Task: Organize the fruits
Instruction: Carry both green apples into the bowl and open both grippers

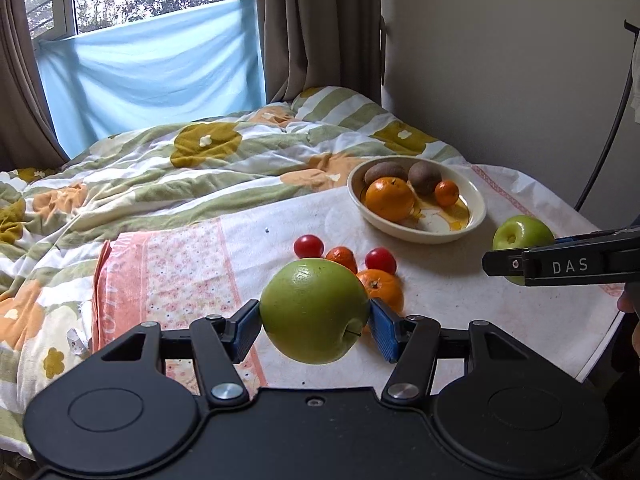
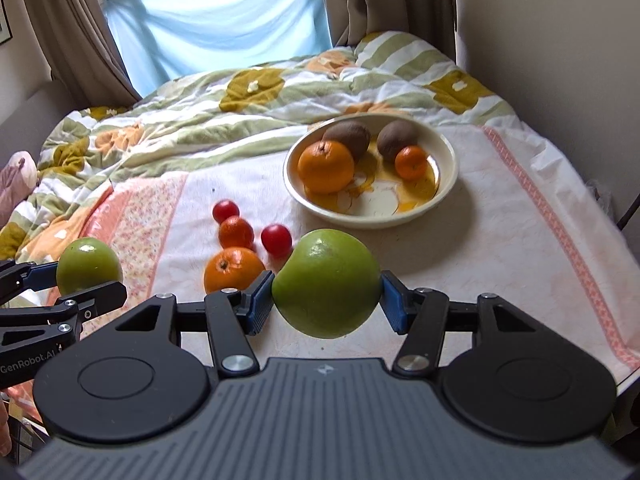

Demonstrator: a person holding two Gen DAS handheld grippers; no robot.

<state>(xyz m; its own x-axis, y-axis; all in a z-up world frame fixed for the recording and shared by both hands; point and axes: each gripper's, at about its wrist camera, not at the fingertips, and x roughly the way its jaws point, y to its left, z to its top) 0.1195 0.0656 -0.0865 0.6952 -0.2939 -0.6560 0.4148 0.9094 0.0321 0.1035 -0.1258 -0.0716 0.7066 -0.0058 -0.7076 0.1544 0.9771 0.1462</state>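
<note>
Gripping one apple each: left gripper (image 1: 314, 316) holds apple (image 1: 314, 310), right gripper (image 2: 326, 298) its apple (image 2: 326, 282). Firm, smooth, slippery; jaws clamp widest middle.

Both grippers clamped, tilted downward
Left gripper (image 1: 314, 318) and right gripper (image 2: 326, 294) each pinch a load between blue pads

Floral quilt (image 1: 168, 168), blue cloth (image 1: 152, 68) over window, brown curtains (image 2: 76, 28).

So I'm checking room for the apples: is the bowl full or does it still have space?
Space left. The bowl holds two kiwis, an orange and a mandarin; its near floor is bare.
</note>
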